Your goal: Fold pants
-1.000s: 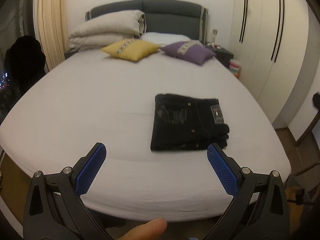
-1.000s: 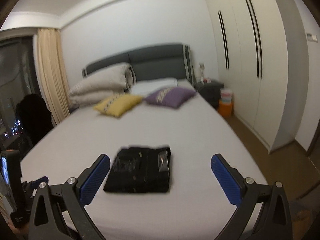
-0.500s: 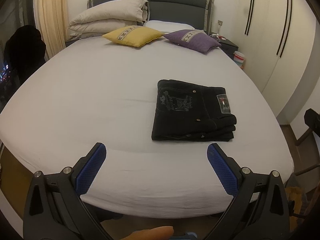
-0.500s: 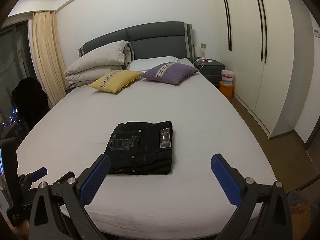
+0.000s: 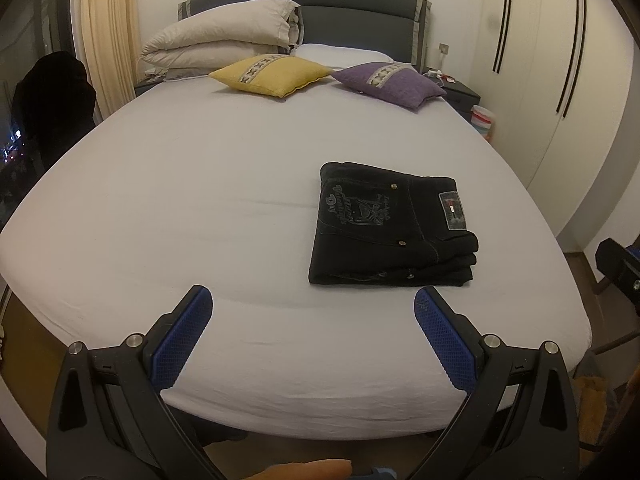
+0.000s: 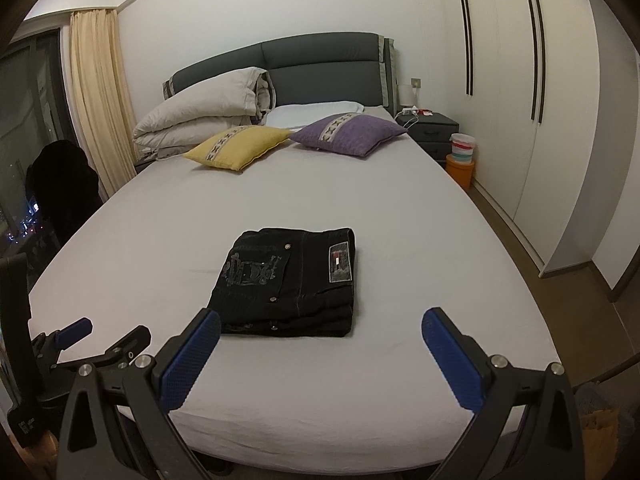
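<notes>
left wrist view: left gripper (image 5: 313, 308), jaws spread wide, blue pads (image 5: 182, 334) bare, nothing between them; it sits off the near edge of the bed (image 5: 160, 200), apart from the cloth. a fingertip (image 5: 308, 470) shows at the bottom edge.

pants (image 5: 390, 226): black, folded into a flat stacked rectangle, lying on the sheet in the near right part of the bed, well apart from both grippers. embroidered pocket faces up, patch label (image 5: 453, 212) toward the right end, stacked folded edges showing along the near side and right end.

right wrist view: right gripper (image 6: 320, 330), jaws likewise released, pads (image 6: 190, 360) empty, held off the near edge of the bed; pants (image 6: 290, 280) lie just beyond its left finger, not touching. part of the left gripper (image 6: 76, 344) appears at far left.

far end of bed: folded duvet (image 6: 200, 112) at left against the headboard (image 6: 320, 64), yellow cushion (image 6: 238, 146), purple cushion (image 6: 348, 134), white pillow (image 6: 312, 112) behind them.

surroundings: curtain (image 6: 100, 100) at left, dark garment (image 6: 60, 180) on a chair near it, nightstand (image 6: 432, 130) at far right, stacked tubs (image 6: 462, 156) beside it, wardrobe (image 6: 540, 100) along the right wall.
</notes>
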`<action>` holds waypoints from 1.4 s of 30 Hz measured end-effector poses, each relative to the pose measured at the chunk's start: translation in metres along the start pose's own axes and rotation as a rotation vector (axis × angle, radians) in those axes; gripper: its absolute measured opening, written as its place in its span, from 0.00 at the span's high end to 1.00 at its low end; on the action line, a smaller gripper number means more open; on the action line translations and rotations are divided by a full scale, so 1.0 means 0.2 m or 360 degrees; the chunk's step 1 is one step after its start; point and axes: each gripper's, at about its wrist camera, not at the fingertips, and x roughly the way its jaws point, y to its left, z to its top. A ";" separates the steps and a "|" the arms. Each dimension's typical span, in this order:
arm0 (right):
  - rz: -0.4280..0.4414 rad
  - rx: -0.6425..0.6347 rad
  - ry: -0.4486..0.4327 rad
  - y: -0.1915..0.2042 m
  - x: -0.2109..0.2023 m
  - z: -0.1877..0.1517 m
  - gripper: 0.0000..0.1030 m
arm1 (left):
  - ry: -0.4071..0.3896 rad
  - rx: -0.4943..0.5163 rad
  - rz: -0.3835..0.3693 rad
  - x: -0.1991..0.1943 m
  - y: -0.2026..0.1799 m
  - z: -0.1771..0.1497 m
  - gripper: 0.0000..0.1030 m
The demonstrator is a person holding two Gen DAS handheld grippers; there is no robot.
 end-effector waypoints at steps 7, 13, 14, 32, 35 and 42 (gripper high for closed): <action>0.0010 -0.0005 0.0018 0.01 0.01 -0.01 0.00 | -0.0007 0.0005 0.0003 0.00 0.00 0.00 0.00; 0.0011 -0.0004 0.0025 0.01 0.02 -0.01 0.00 | -0.0011 0.0008 0.0004 0.00 -0.01 0.00 0.00; 0.0011 -0.0004 0.0026 0.01 0.02 -0.01 0.00 | -0.0011 0.0007 0.0005 0.00 -0.01 0.00 0.00; 0.0012 -0.0002 0.0034 0.01 0.03 -0.02 0.00 | -0.0017 0.0018 -0.0005 0.01 -0.02 0.00 0.00; 0.0011 -0.0003 0.0035 0.01 0.03 -0.03 0.00 | -0.0018 0.0017 -0.0007 0.01 -0.02 0.00 0.00; 0.0012 -0.0003 0.0037 0.01 0.03 -0.03 0.00 | -0.0020 0.0017 -0.0007 0.01 -0.02 0.00 0.00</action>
